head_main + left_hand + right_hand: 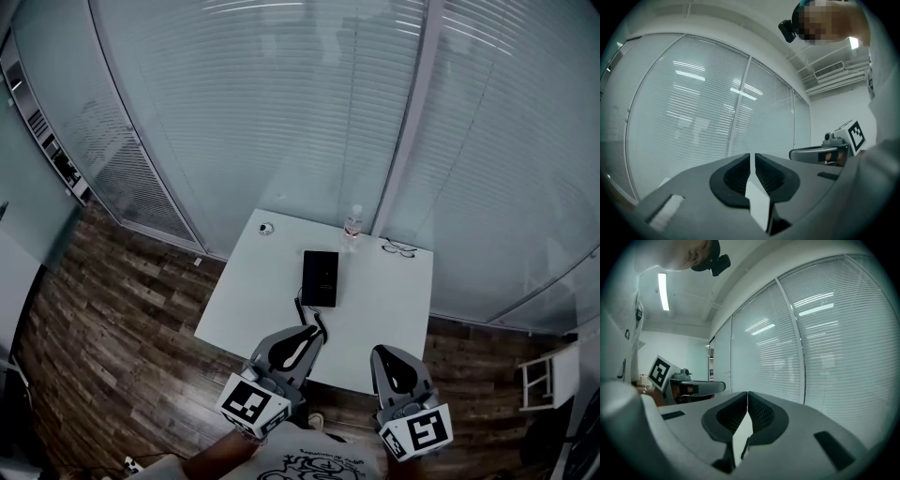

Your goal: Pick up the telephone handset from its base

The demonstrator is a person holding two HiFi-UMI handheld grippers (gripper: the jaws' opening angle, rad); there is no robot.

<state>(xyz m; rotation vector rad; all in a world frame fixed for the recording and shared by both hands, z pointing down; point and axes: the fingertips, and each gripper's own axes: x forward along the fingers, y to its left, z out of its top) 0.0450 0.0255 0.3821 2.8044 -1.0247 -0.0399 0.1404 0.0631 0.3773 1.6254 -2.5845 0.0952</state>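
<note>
In the head view a black telephone (320,277) lies flat in the middle of a white table (394,309). Its handset rests on the base, and a coiled black cord (310,319) runs toward the near edge. Both grippers hover side by side at the near edge, short of the phone. My left gripper (312,332) is shut and empty, with its tip over the cord end. My right gripper (388,353) is shut and empty too. In the left gripper view the jaws (752,157) meet in front of window blinds, and the right gripper view shows the same (747,394). Neither gripper view shows the phone.
A clear water bottle (352,223) stands at the table's far edge, with a pair of glasses (400,247) to its right and a small round object (266,228) at the far left corner. Glass walls with blinds rise behind. Wood floor surrounds the table, and a white stool (544,375) stands at the right.
</note>
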